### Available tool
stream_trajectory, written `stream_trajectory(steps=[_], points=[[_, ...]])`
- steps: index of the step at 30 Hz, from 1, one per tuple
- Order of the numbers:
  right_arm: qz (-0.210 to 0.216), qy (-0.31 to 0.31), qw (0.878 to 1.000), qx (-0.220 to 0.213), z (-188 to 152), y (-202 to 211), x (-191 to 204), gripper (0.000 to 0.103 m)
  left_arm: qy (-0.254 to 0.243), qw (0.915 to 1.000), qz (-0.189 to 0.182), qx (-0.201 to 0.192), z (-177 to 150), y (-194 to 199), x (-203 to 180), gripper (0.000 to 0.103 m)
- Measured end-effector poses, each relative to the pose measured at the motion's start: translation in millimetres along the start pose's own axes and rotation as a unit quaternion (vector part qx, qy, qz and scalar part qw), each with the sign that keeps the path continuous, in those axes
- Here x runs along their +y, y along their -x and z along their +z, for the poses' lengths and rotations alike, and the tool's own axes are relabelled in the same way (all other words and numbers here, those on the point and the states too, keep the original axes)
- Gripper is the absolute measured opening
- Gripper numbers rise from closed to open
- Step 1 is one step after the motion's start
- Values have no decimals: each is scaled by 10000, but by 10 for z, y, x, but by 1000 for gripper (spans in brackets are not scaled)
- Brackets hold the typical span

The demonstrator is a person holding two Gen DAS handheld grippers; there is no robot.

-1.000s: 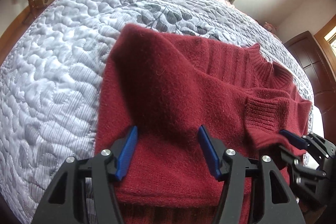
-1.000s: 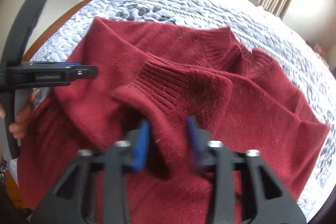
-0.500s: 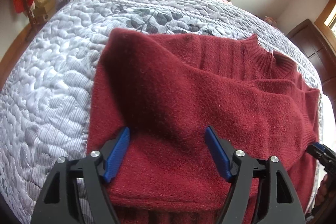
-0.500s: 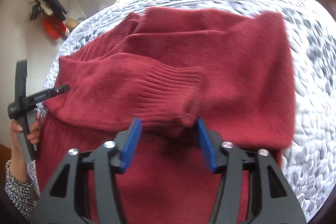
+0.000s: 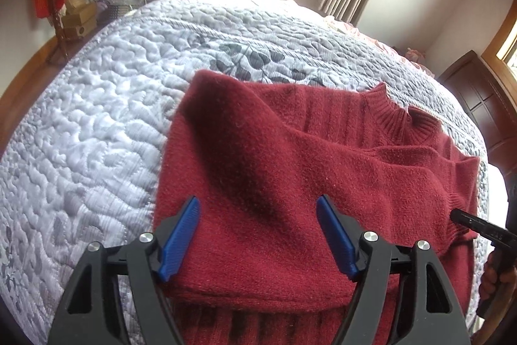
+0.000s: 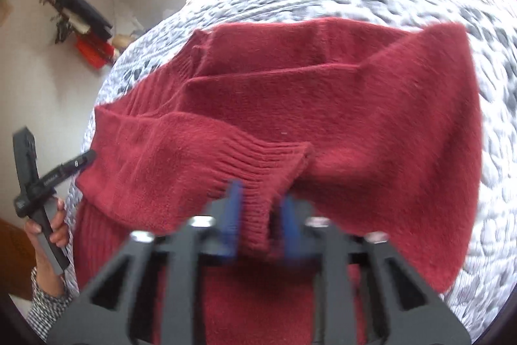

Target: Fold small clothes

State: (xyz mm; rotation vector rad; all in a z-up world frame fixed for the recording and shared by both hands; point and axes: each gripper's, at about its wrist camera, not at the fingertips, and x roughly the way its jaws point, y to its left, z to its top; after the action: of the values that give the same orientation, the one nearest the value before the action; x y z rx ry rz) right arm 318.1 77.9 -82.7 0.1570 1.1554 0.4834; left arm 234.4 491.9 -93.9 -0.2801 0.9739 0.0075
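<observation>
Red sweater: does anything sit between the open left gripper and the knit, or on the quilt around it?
Nothing visible does. The left gripper hangs open directly over the red sweater, bare knit between its jaws. The right gripper already pinches the ribbed cuff. The quilt around the sweater shows no other items.

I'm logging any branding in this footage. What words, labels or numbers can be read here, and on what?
Left gripper, seen from the right wrist view: pale lettering along its black bar, too small and blurred to read.
Right gripper, seen from the left wrist view: faint lettering, unreadable.
Red sweater, quilt: no text.
</observation>
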Motion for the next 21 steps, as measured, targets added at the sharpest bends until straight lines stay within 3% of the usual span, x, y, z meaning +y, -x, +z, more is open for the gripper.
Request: stream_trajectory(steps=[2,7,9,13,16,18,20,21], points=[[-104,99,9999,-87,30,42,39,6,-58,9999,46,-99,4,32,-22,74],[111,111,9952,-964,139,511,11,6,-250,9986,106,-454,13,163,-130,75],[-228,124,9930,-1150,157,599,-46,6,-484,9973,286,-478,10,135,-228,76],[-477,-188,9949,-874,146,433,-356,7,-677,9963,463,-273,-14,-64,-321,76],[-653,-279,9961,-525,87,216,-487,20,-702,9949,727,73,-41,-293,-303,75],[-594,-230,9965,-537,46,209,-514,22,-743,9943,757,76,-53,-333,-291,76],[-431,-296,9969,-593,-8,288,-553,35,-732,9947,717,25,-53,-259,-297,75],[-378,-319,9970,-594,-26,336,-568,35,-708,9953,664,-15,-52,-206,-303,75]])
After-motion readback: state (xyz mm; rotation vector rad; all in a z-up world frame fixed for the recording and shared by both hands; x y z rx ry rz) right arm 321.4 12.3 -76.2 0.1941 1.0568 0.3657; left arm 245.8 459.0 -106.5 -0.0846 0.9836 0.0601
